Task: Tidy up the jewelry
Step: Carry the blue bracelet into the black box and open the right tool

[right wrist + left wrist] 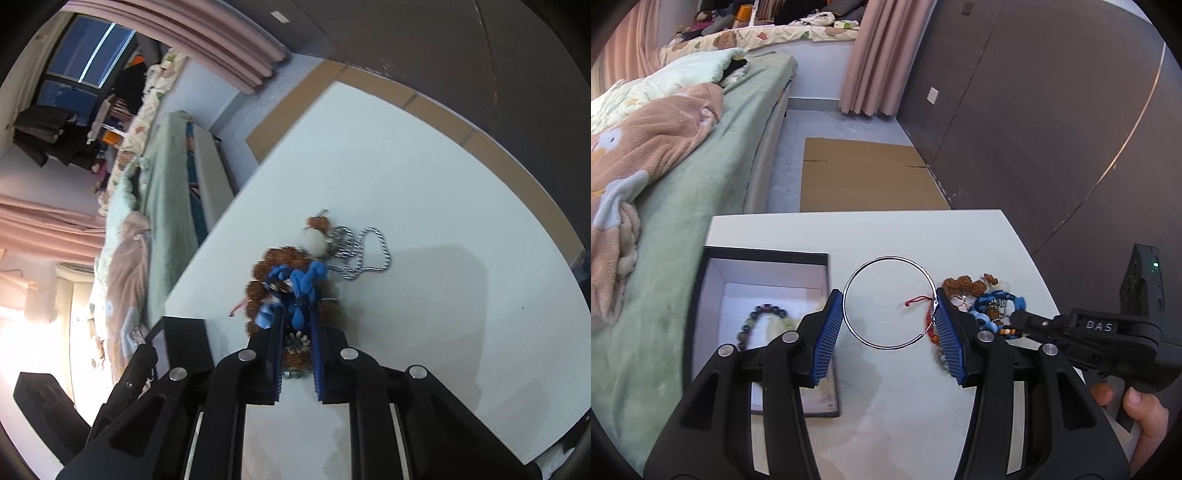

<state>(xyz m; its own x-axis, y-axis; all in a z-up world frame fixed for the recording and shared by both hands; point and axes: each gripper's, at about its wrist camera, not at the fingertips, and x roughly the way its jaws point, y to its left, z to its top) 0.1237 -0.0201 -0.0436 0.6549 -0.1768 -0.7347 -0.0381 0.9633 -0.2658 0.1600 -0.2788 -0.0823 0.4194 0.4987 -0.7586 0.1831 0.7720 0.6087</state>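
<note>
Between the left gripper's (889,325) blue fingers (827,334) a thin wire hoop (890,302) is held face-on above the white surface (923,236), beside the open box (713,295) at its left edge. Right gripper's (297,354) fingers, narrow, pinch a blue braided cord (301,284) in the jewelry pile (291,273).

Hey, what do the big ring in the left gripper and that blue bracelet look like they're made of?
Big ring: thin, shiny wire, probably polished metal; it glints silver. Blue bracelet: matte braided cord or fabric, judging by its soft knotted strands.
</note>
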